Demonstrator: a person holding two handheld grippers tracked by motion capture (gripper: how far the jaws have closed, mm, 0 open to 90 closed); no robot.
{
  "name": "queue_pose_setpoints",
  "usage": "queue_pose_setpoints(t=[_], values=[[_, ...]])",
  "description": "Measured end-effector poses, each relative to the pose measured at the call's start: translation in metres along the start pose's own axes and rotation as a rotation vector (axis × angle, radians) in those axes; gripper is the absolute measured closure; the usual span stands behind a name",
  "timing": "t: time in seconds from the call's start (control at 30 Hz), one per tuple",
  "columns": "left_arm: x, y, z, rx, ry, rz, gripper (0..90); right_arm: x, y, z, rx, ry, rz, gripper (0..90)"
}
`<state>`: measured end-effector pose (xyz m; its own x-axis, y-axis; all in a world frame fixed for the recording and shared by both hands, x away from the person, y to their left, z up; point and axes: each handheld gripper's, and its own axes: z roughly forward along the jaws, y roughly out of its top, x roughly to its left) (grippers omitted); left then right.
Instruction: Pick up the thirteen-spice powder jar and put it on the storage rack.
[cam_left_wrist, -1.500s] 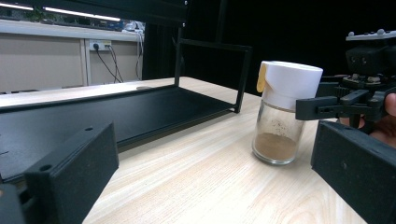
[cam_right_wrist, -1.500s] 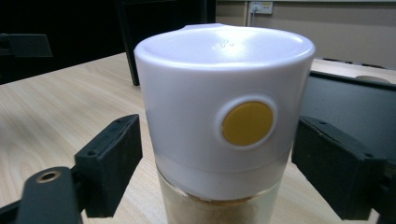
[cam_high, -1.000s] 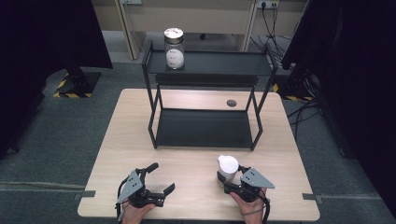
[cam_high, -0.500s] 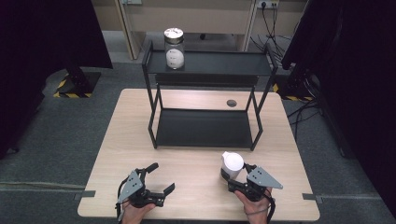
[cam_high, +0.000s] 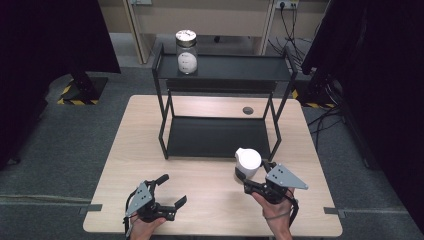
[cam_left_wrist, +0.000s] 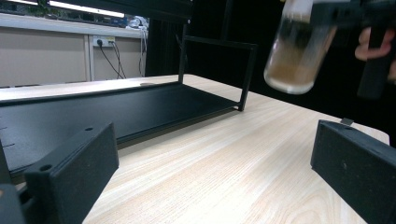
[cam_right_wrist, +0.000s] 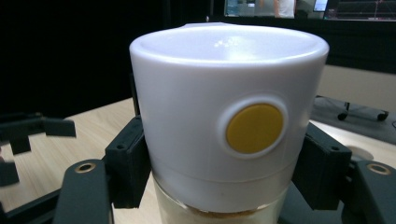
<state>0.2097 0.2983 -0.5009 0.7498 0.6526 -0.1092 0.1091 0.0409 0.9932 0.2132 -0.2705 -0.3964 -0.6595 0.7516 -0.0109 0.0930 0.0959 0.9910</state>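
Note:
A glass jar with a white lid (cam_high: 247, 162) hangs above the table's front right, and my right gripper (cam_high: 250, 179) is shut on it. In the right gripper view the white lid (cam_right_wrist: 224, 116) with a yellow dot is close up, a black pad (cam_right_wrist: 128, 163) pressed on each side, brownish contents below. In the left gripper view the same jar (cam_left_wrist: 296, 51) floats tilted above the wood at the upper right. My left gripper (cam_high: 170, 192) rests open at the table's front left, with nothing between its pads (cam_left_wrist: 74, 168).
A black two-tier rack (cam_high: 220, 137) stands at the middle of the wooden table (cam_high: 210, 195). On its top shelf at the left sits another glass jar (cam_high: 186, 52). A small dark round disc (cam_high: 247, 110) lies on the table behind the rack.
My right gripper has lifted the white-lidded jar off the table and carried it slightly toward the rack. The left gripper has stayed where it was.

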Motion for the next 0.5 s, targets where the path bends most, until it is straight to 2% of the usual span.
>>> queue_pose_setpoints(t=[0.2,0.5], values=[[0.0,0.0,0.0,0.003,0.001,0.0,0.3,-0.005,0.027,0.006,-0.009,0.011,-0.017,30.7],[0.0,0.0,0.0,0.006,0.003,0.0,0.3,-0.013,0.064,0.016,-0.02,0.021,-0.017,30.7]])
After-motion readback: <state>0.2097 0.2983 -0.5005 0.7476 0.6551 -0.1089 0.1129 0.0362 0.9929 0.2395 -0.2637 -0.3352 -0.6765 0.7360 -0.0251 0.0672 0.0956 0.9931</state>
